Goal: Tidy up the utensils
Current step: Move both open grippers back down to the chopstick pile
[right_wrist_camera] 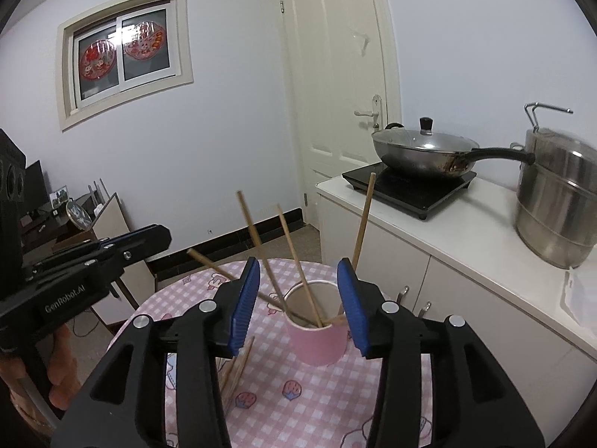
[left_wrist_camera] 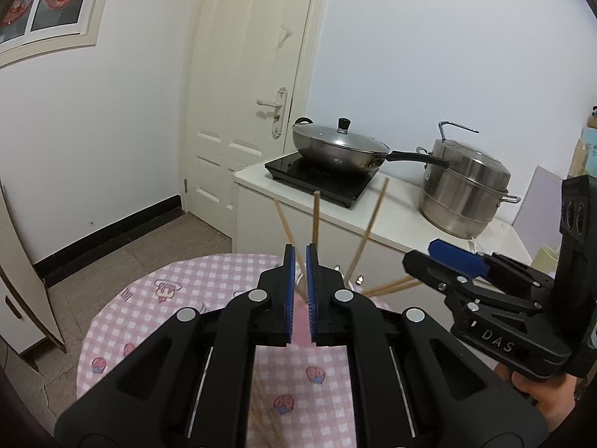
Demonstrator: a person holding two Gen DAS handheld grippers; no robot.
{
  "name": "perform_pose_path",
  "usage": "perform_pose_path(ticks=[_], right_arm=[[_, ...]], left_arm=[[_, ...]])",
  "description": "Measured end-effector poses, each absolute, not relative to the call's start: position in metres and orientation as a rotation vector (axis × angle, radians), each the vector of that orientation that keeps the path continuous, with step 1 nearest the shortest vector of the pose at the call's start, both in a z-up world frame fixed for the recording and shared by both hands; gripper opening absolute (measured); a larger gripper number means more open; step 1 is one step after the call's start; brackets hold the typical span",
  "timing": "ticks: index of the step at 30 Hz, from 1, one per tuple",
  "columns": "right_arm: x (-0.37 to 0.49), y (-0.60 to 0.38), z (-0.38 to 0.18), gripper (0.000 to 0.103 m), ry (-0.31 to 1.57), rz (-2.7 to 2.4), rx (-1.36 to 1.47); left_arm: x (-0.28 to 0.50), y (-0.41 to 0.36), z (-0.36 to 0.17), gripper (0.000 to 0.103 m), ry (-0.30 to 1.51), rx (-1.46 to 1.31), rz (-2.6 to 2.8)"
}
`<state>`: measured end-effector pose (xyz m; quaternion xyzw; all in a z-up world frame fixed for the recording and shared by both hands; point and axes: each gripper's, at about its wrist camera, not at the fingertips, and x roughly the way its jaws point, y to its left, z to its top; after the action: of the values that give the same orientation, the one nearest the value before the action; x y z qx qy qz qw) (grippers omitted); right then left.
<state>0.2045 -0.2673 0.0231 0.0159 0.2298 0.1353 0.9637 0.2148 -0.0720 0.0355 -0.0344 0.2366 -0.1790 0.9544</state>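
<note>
A pink paper cup [right_wrist_camera: 317, 339] stands on the pink checked tablecloth [right_wrist_camera: 298, 403] with several wooden chopsticks [right_wrist_camera: 294, 257] leaning out of it. More chopsticks [right_wrist_camera: 235, 369] lie loose on the cloth to its left. My right gripper [right_wrist_camera: 298, 287] is open just in front of the cup, with nothing between its blue pads [right_wrist_camera: 246, 298]. My left gripper [left_wrist_camera: 301, 257] is all but shut, only a narrow slit showing; through it I see the cup [left_wrist_camera: 300, 321]. In the right wrist view the left gripper [right_wrist_camera: 164, 239] hangs empty at the left. The right gripper [left_wrist_camera: 421, 257] shows at the right of the left wrist view.
Beyond the round table stands a white counter [right_wrist_camera: 466, 231] with a black induction hob [right_wrist_camera: 410, 186], a lidded wok [right_wrist_camera: 425, 149] and a steel steamer pot [right_wrist_camera: 556, 198]. A white door [right_wrist_camera: 335, 74] is behind. Hands [right_wrist_camera: 63, 366] hold the grippers' handles.
</note>
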Motion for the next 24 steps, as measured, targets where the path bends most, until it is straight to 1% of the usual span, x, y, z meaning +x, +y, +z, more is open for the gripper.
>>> perform_pose_path(ticks=[1,2,3,9,14,19,24], right_arm=[[0.200,-0.265,0.024,0.042,0.463,0.272,0.024],[0.196,-0.263,0.024,0.044,0.460,0.270,0.018],[0.192,-0.261,0.025,0.044,0.459,0.269,0.010],[0.169,-0.247,0.030,0.046,0.439,0.270,-0.023],[0.153,-0.232,0.034,0.047,0.416,0.275,-0.062],[0.140,-0.212,0.031,0.047,0.425,0.329,-0.107],[0.148,-0.188,0.005,0.047,0.522,0.398,-0.129]], left_arm=[[0.211,-0.068,0.036,0.026,0.479,-0.071,-0.358],[0.206,-0.063,0.036,0.041,0.472,-0.081,-0.353],[0.199,-0.057,0.036,0.066,0.452,-0.097,-0.348],[0.176,-0.034,0.038,0.066,0.437,-0.099,-0.322],[0.165,-0.018,0.034,0.066,0.460,-0.108,-0.316],[0.164,-0.004,0.018,0.066,0.540,-0.112,-0.321],[0.172,0.005,-0.013,0.066,0.653,-0.092,-0.292]])
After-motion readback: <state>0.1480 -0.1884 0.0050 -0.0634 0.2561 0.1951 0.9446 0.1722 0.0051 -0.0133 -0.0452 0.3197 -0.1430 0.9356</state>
